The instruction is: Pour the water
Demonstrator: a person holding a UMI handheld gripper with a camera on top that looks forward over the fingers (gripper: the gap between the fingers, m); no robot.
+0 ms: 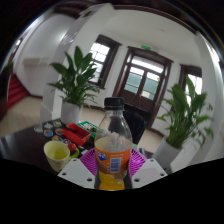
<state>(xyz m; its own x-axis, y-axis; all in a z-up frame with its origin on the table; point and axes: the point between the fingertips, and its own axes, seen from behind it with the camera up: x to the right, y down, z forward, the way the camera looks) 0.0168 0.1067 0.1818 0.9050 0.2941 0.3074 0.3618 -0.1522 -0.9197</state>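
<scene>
Currently the gripper [112,170] holds the bottle [114,148] of orange liquid upright, both pink pads [90,160] pressed against its lower body; its dark cap appears fitted. Just beside it stands the yellow cup [57,153]. Bring the neck over the cup's rim, then tilt slowly, keeping your clamp firm

We cannot read the label on the bottle [113,152] between the gripper [112,172] fingers; its base is cut off below them. The bottle hides most of both pink pads [90,160], so we cannot confirm contact. Left of the fingers, the small items [68,130] beyond the yellow cup [57,153] are too small to identify. The table [25,150] surface is too dark to make out.
</scene>
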